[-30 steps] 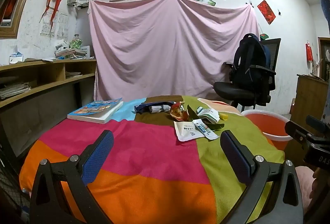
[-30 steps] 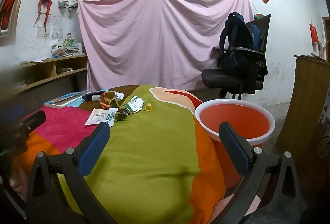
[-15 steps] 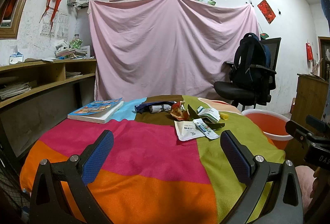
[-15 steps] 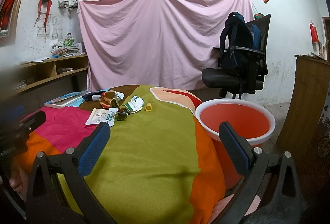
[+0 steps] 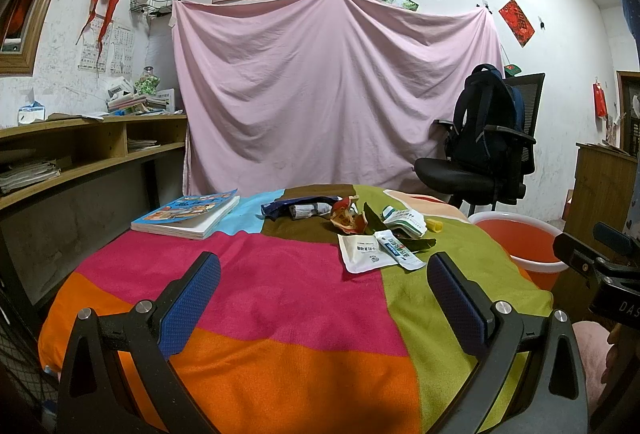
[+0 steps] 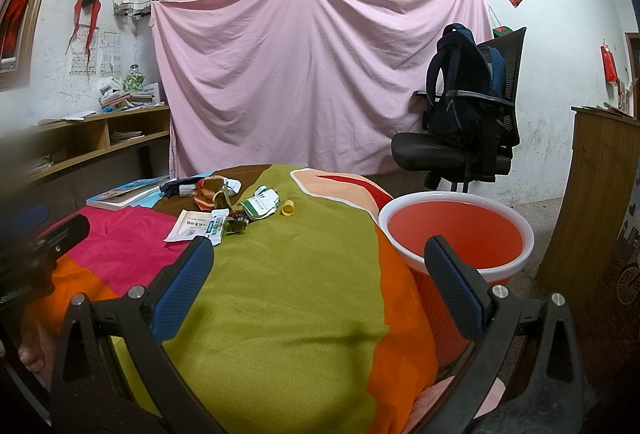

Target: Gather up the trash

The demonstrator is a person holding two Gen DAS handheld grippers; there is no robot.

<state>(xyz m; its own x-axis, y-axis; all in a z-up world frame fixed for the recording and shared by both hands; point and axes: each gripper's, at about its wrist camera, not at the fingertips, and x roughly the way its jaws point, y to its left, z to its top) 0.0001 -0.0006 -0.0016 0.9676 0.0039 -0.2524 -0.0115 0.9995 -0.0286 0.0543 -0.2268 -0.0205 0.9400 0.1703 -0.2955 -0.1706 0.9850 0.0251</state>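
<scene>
A heap of trash lies at the far middle of a table under a patchwork cloth (image 5: 280,282): a white sachet (image 5: 362,252), a toothpaste-like tube (image 5: 398,249), a red crumpled wrapper (image 5: 346,218), a green-white packet (image 5: 404,220), a small yellow cap (image 5: 435,224) and a dark blue wrapper (image 5: 300,205). My left gripper (image 5: 323,284) hangs open near the front edge, well short of the heap. My right gripper (image 6: 319,272) is open over the green patch, with the sachet (image 6: 192,224) just beyond its left finger. An orange bucket (image 6: 456,230) with a white rim stands to the right of the table.
A stack of books (image 5: 188,216) lies at the table's far left. An office chair with a dark backpack (image 5: 486,138) stands behind the bucket. Wooden shelving (image 5: 80,150) runs along the left wall; a wooden cabinet (image 6: 596,218) is at the right. A pink sheet covers the back wall.
</scene>
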